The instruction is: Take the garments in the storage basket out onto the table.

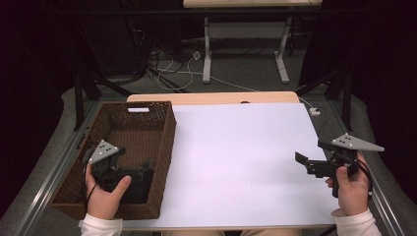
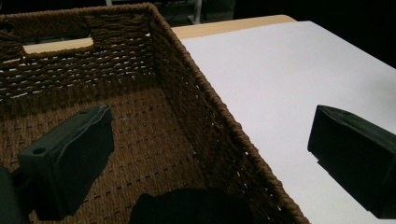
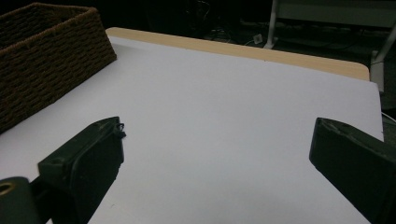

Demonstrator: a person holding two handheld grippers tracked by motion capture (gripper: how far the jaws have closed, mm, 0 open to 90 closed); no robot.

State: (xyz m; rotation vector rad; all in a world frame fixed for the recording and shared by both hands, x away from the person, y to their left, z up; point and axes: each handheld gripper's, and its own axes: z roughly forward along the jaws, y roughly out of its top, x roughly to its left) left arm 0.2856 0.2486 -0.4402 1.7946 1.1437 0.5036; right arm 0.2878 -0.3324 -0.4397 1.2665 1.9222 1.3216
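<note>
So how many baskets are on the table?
1. The brown woven basket sits at the left side of the white table. The left gripper is over its near end, one jaw inside and one beyond its right wall. Another basket could hide in the dark surroundings.

The right gripper [image 3: 217, 154] has its two black jaws wide apart over the white table [image 3: 224, 112], with nothing between them. A brown basket [image 3: 46, 56] sits at the table's far left corner.
</note>
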